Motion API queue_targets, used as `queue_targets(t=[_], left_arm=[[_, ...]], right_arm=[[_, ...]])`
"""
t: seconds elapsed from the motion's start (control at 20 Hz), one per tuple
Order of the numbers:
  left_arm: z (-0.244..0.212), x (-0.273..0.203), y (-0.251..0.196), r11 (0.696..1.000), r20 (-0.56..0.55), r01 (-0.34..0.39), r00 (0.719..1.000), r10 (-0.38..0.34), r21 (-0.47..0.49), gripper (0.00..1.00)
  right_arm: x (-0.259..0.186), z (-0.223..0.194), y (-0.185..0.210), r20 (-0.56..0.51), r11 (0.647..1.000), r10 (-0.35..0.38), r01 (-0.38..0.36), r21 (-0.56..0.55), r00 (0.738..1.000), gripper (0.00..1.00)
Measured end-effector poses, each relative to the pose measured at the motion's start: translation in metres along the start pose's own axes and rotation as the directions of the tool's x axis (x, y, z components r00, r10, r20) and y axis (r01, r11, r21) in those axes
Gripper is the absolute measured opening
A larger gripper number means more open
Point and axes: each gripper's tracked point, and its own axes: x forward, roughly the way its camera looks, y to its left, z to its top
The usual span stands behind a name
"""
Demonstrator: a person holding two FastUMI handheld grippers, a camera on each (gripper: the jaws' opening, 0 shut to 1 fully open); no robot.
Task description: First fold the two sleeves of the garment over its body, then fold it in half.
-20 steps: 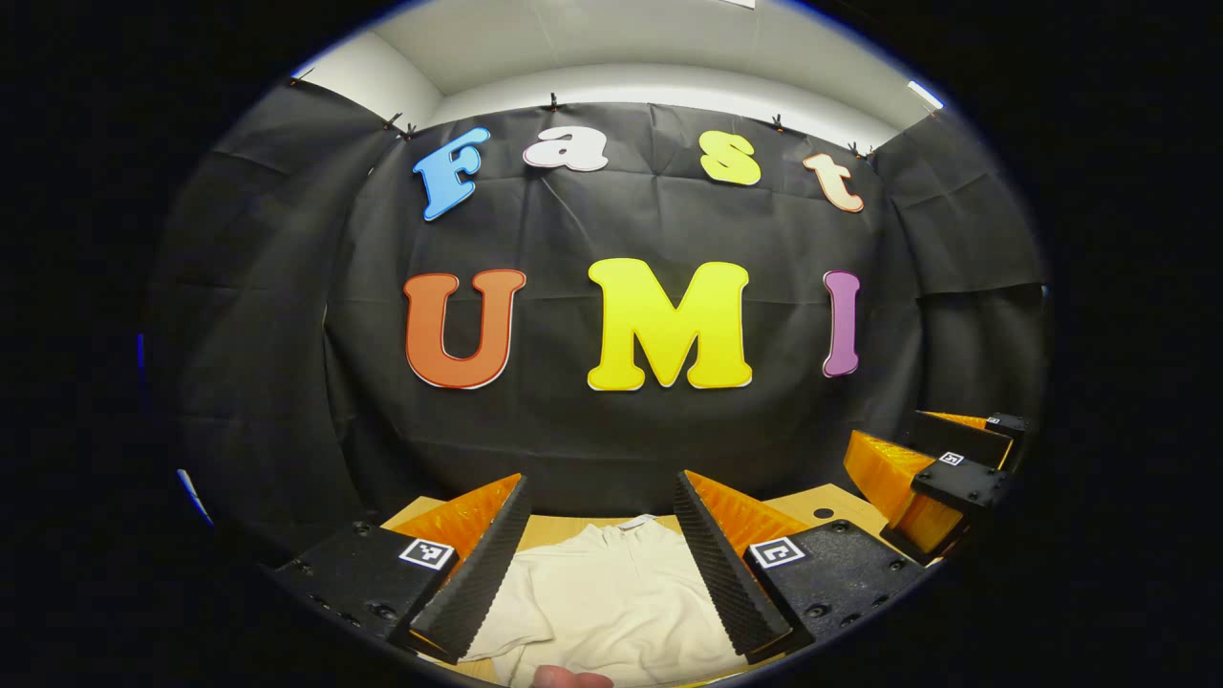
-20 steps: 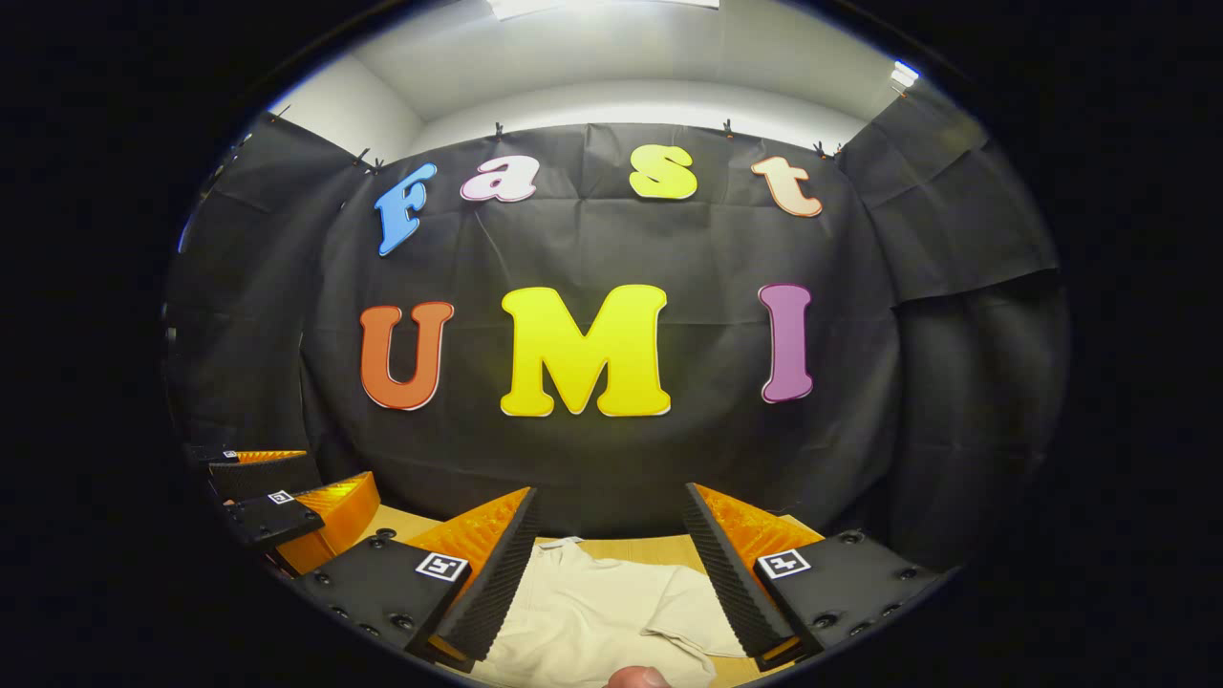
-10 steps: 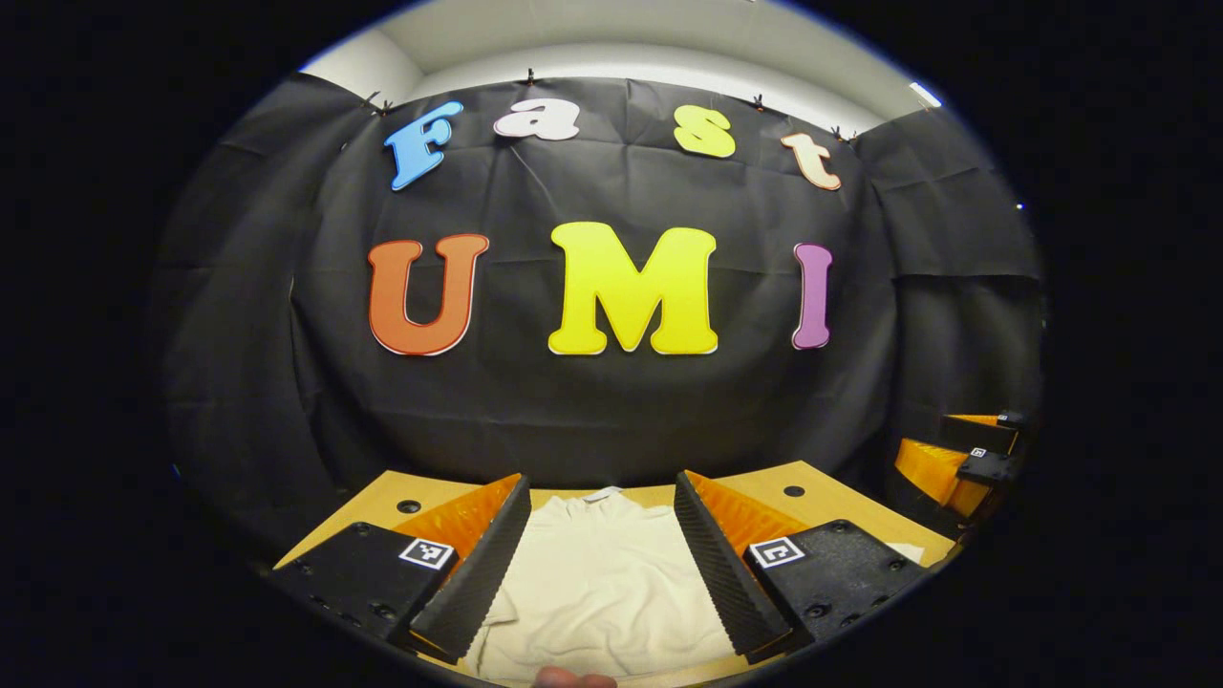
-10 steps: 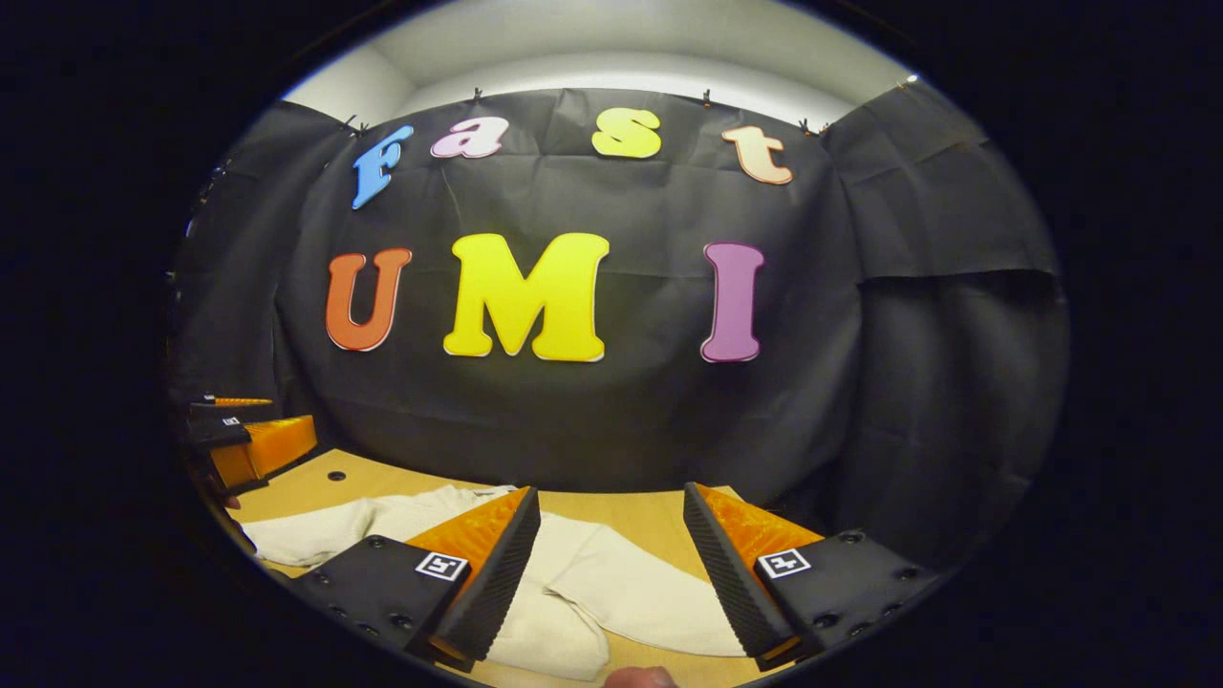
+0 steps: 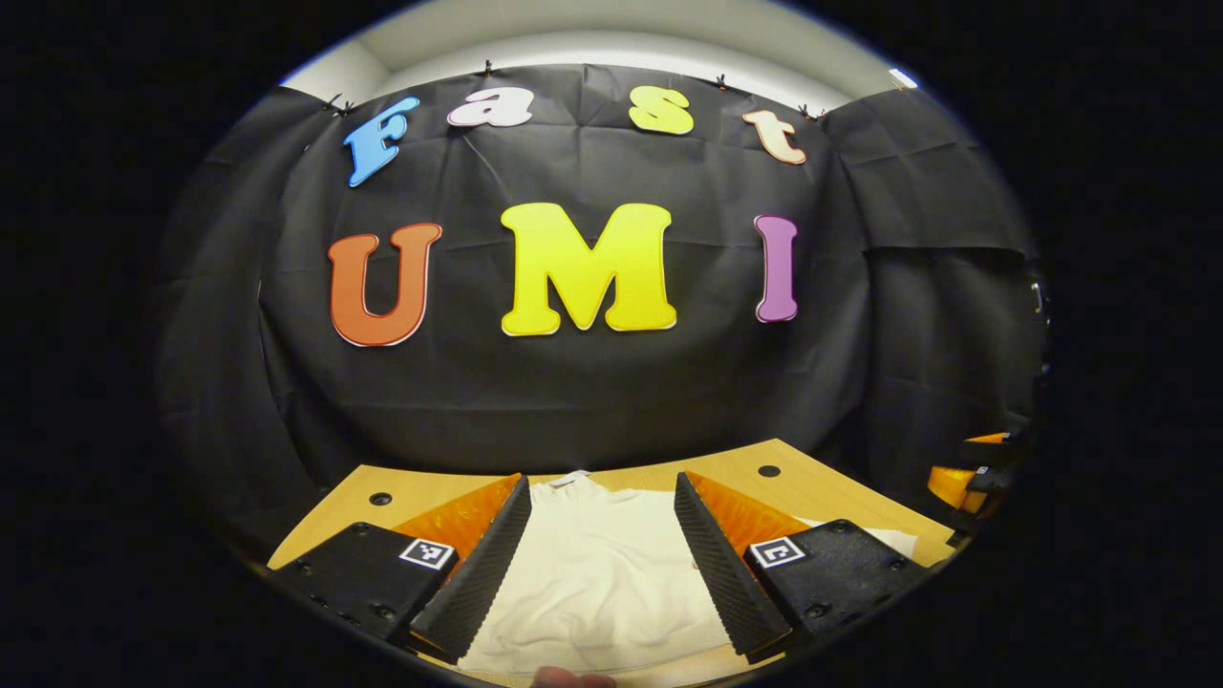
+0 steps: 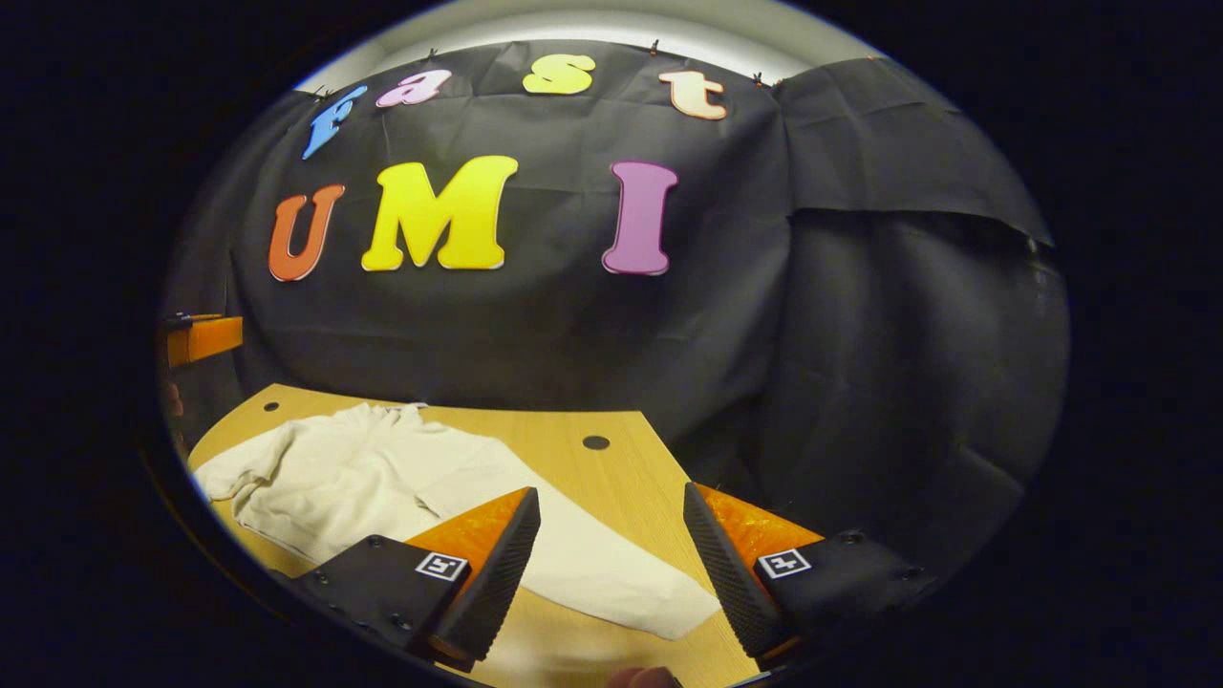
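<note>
A cream long-sleeved garment [image 5: 597,573] lies flat on the wooden table [image 5: 449,481], collar toward the back wall. My left gripper [image 5: 600,481] hangs open above the garment's body, nothing between its fingers. In the right gripper view the garment [image 6: 354,468] spreads across the table's left part, and one sleeve [image 6: 611,578] stretches out toward the near right. My right gripper [image 6: 611,490] is open above that sleeve's end, apart from the cloth. The right gripper [image 5: 975,475] also shows at the far right of the left gripper view, and the left gripper [image 6: 203,336] at the far left of the right gripper view.
The table [image 6: 621,478] has small round holes [image 6: 595,442] near its back corners. Black cloth walls close the booth behind and to the right. A fingertip [image 5: 571,678] shows at the bottom edge. Bare wood lies right of the sleeve.
Both views have dropped toward the table. The right gripper has swung out to the right, from over the body to over the outstretched sleeve. The grippers are farther apart; both stay open.
</note>
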Motion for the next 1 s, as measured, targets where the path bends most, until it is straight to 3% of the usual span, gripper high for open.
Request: queue_targets(t=[0.25,0.55,1.0], left_arm=[[-0.009,-0.004,-0.017,0.999,-0.039,0.013,0.999,-0.011,0.038,0.96],[-0.017,-0.004,-0.01,0.998,-0.072,-0.032,0.997,0.036,0.06,0.96],[-0.02,-0.003,-0.007,0.995,-0.08,-0.051,0.995,0.058,0.089,0.98]], right_arm=[[0.024,-0.082,-0.036,-0.185,0.999,-0.006,0.012,0.031,0.983,0.94],[0.055,-0.151,-0.063,-0.368,0.997,-0.016,0.042,0.064,0.93,0.94],[0.075,-0.195,-0.062,-0.48,0.994,-0.03,0.077,0.078,0.877,0.94]])
